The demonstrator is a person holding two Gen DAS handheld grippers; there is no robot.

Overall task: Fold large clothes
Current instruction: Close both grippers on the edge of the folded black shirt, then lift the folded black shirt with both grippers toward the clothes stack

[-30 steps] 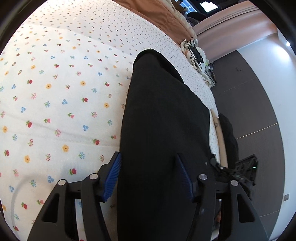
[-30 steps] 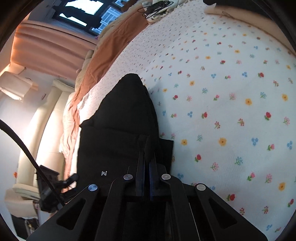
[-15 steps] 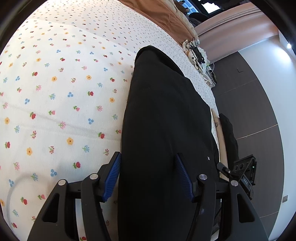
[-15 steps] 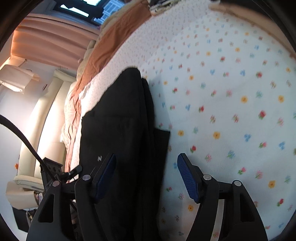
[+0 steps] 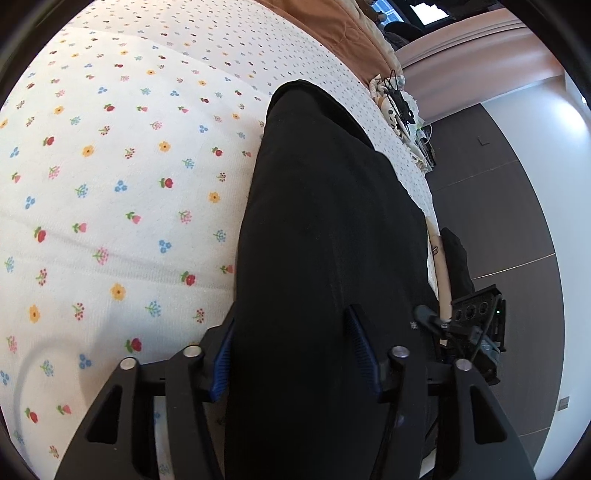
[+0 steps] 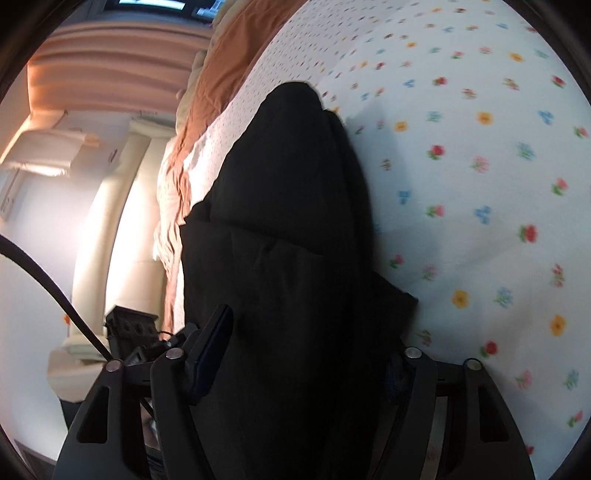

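A long black garment (image 5: 325, 221) lies folded lengthwise on the flowered bed sheet (image 5: 110, 184), near the bed's edge. My left gripper (image 5: 291, 317) straddles its near end. The blue pads (image 5: 360, 343) stand apart and are closing, with the cloth between and under them. In the right wrist view the same black garment (image 6: 288, 221) runs away from me, with a loose flap at its right side. My right gripper (image 6: 310, 325) is over the near end. Its jaws are closing with bunched cloth between them, and the right pad is mostly hidden by fabric.
An orange-brown blanket (image 5: 343, 26) lies along the far edge of the bed, with cables (image 5: 399, 103) at the corner. Dark floor (image 5: 498, 206) lies beyond the bed edge. A black device (image 5: 476, 325) sits beside the garment. Peach curtains (image 6: 110, 66) and a cream chair (image 6: 122, 206) stand past the bed.
My right gripper let go of the garment's edge, opened wide, then moved in over the cloth and narrowed. The left pads have drawn slightly closer together.
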